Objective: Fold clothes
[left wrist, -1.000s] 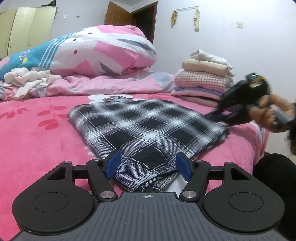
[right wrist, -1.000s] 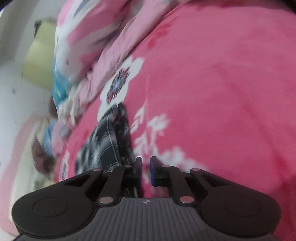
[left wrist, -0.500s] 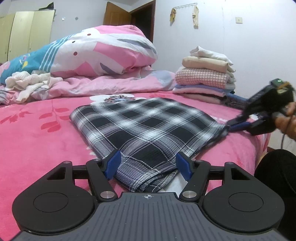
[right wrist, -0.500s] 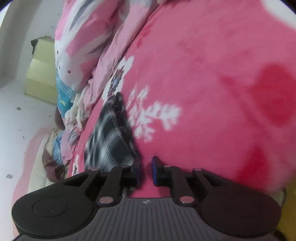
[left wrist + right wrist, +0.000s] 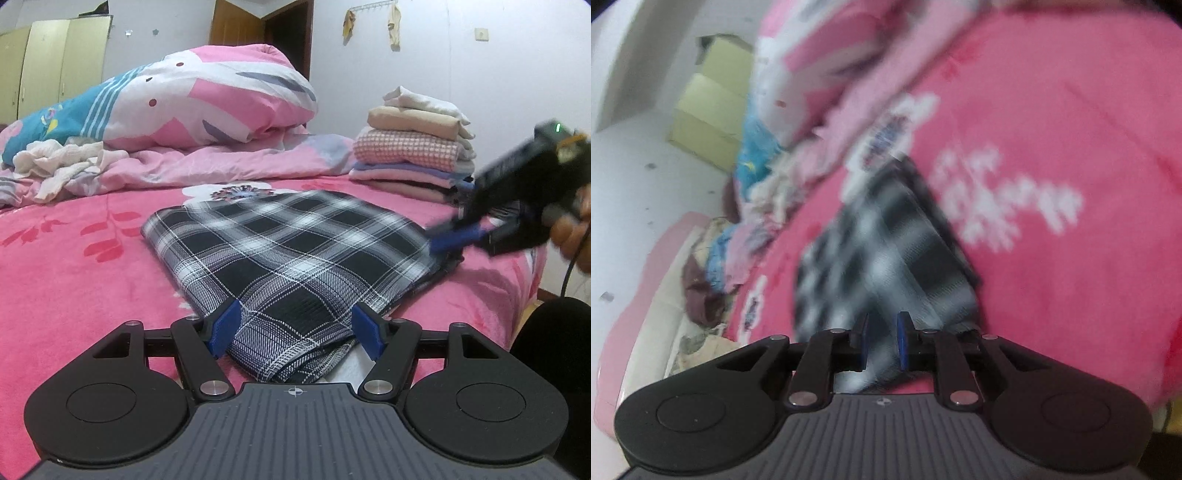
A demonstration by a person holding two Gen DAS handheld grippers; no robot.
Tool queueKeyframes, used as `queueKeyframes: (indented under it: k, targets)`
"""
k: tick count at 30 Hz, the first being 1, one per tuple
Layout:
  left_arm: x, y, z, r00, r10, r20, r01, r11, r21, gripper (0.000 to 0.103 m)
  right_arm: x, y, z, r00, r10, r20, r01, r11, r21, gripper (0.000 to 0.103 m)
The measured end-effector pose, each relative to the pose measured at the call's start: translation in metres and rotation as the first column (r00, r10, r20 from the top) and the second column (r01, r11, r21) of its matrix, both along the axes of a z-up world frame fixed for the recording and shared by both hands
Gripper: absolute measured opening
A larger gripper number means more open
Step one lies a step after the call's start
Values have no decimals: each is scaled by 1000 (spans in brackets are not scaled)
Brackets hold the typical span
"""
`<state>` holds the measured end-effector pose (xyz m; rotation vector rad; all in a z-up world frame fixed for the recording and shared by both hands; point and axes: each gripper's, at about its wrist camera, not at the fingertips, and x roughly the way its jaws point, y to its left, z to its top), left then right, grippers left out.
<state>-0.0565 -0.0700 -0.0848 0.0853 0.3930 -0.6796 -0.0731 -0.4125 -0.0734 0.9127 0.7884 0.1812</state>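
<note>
Right tongs point(image 5: 881, 341) shifted, narrow gap over plaid cloth point(image 5: 295, 254); left tongs point(image 5: 295, 328) wide.

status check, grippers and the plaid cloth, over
Left gripper open, straddling the plaid cloth's near corner. Right gripper nearly shut at its far corner, grip unclear. Folded stack stands clear.

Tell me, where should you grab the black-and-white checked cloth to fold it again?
Probably by the near corner of the checked cloth, coming in low from the front edge of the bed. That corner's layers are stacked and stick out toward the left tongs, which stand open around it, so one pinch could catch them all.
</note>
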Motion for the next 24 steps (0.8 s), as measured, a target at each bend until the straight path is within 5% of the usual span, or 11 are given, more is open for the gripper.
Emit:
queueKeyframes:
  k: [3,5,8,12,17,21,24]
  targets:
    - [0,0,1,1000,1,-5,-1,1000,7,68,-20,-5,-16,998,-41,-37,44,996,81,16]
    - [1,0,2,1000,1,-12,-1,1000,9,68,-34,-4,-14,996,-62,-58,65,997,49,16]
    - [1,-1,3,1000,4,-24,-4,1000,11,69,-52,1,0,995,-88,-41,86,995,-40,20]
    - [1,-1,5,999,6,-32,-6,1000,21,71,-70,20,34,995,-87,47,97,958,-271,31]
    - [1,-3,4,999,5,-32,-4,999,40,76,-87,52,70,984,-44,172,135,814,-564,61]
    - [0,-3,4,999,6,-32,-5,999,45,77,-91,65,83,976,-26,215,161,749,-642,79]
    - [1,-2,5,999,8,-46,-6,999,37,78,-93,68,87,975,-36,220,174,737,-652,101]
